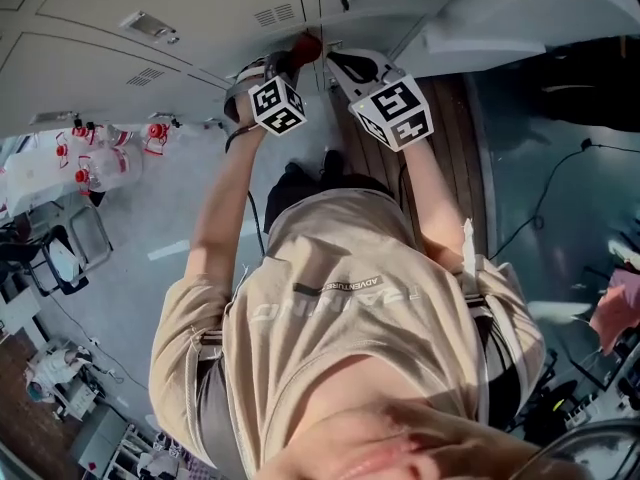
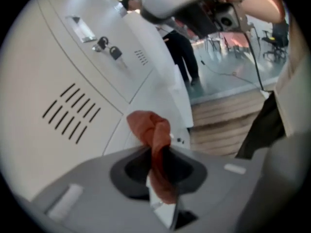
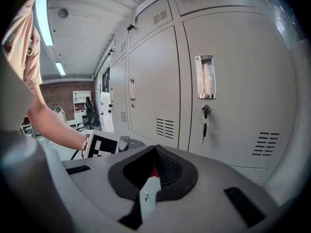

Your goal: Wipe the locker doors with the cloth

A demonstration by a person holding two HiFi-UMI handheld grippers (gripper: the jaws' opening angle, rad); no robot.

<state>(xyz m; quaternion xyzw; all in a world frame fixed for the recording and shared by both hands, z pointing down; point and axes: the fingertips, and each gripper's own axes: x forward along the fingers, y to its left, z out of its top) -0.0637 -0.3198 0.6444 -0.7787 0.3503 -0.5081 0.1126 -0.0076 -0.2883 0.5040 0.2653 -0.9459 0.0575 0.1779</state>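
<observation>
Cloth (image 2: 149, 129) in left gripper (image 2: 157, 154); key (image 3: 204, 126) in locker door (image 3: 238, 86).

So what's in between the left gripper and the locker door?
Only the red cloth, pinched by the left gripper and bunched toward the locker door. The left gripper view shows it.

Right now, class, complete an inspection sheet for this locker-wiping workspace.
Surface: grey locker doors, shut; a key hangs in one lock.
Job's things: red cloth, bunched in the left tongs.
Clutter: white-and-red items on the floor, too small to identify.
Grippers: left tongs shut on the cloth; right tongs together.
Cables: black cable across the floor.
Surroundings: wooden platform, a person standing beyond, brick wall.
</observation>
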